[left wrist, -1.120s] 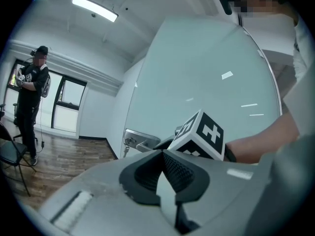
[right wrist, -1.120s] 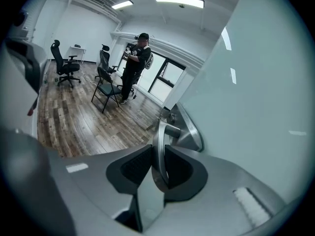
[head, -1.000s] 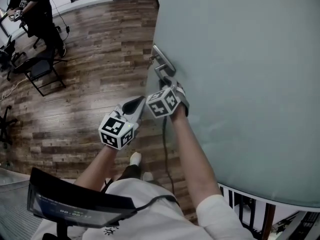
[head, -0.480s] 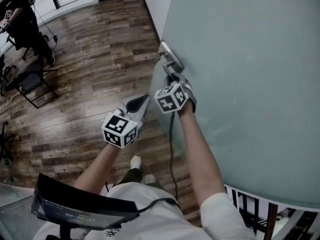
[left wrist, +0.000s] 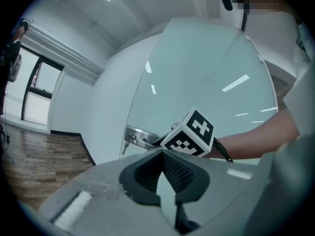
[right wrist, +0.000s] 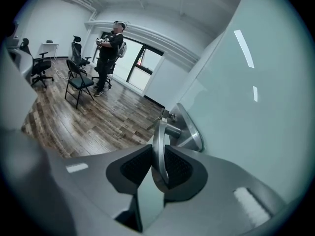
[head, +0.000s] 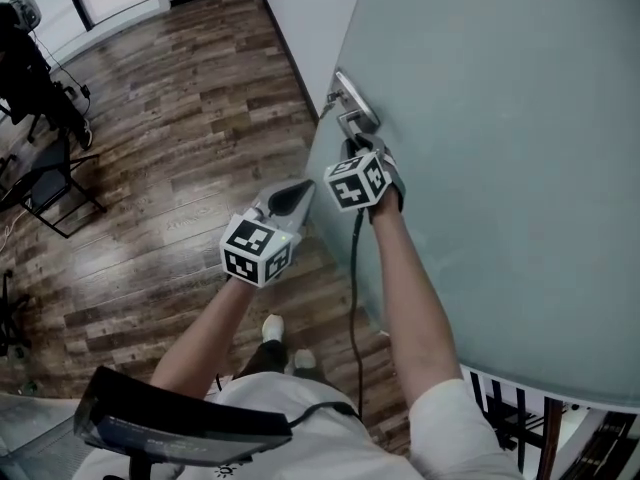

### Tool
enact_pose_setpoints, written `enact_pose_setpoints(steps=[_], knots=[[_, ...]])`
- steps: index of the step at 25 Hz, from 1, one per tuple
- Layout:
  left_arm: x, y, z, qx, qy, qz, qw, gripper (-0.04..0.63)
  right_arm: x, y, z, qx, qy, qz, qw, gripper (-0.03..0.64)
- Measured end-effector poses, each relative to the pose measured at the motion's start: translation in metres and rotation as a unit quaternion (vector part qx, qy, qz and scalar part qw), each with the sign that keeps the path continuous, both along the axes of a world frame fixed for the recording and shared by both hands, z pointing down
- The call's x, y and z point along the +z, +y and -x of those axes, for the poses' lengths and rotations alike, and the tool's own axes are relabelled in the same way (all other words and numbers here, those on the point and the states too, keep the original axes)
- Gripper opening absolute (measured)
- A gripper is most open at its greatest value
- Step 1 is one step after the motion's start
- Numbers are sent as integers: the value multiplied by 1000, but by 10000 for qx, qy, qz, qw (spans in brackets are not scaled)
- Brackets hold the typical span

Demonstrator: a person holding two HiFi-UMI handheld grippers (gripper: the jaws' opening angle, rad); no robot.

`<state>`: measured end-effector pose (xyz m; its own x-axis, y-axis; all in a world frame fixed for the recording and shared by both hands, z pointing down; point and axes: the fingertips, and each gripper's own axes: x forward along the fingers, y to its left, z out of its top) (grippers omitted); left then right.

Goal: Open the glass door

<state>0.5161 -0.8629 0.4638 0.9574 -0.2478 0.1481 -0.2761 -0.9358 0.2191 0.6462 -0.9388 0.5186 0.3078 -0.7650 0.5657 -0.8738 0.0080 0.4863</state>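
**A:** So, what has your right gripper (right wrist: 157,168) got?

**B:** My right gripper is closed on the lever handle (right wrist: 158,146) of the glass door (head: 500,168). Both ribbed pads (right wrist: 133,168) press on the metal bar, one on each side. The jaws stand only narrowly apart, as far as the bar is thick.

**A:** Where does the handle sit?

**B:** Close to the door's free edge, on a round metal plate (right wrist: 189,127). In the head view, the frosted pane fills the right side. My right arm reaches along it to the handle.

**A:** And your left gripper (head: 293,198)?

**B:** My left gripper holds nothing. Its pads meet at the tips. It hangs just beside the right one, over the wood floor (head: 180,118), apart from the door.

**A:** Anything else in the room?

**B:** Across the floor, a person (right wrist: 108,48) stands next to a black chair (right wrist: 78,82).
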Motion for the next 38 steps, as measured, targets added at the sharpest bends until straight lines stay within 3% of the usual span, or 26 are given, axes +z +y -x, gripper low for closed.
enact_pose_setpoints(steps=[14,26,33,38], knots=[[-8,-18,-62,461,130,-14,9989,2,1,-8,-56,351,53,-37,9994,87],[-8,-31,-87,347,8,-56,9994,2,0,-7,-102,602,-23,-32,9982,87],[-20,-34,-104,334,48,-108,9994,2,-2,-8,-108,584,-77,-5,9983,85],[-30,-31,-97,258,63,-173,9995,2,-3,-6,-106,548,-143,-2,9984,86]])
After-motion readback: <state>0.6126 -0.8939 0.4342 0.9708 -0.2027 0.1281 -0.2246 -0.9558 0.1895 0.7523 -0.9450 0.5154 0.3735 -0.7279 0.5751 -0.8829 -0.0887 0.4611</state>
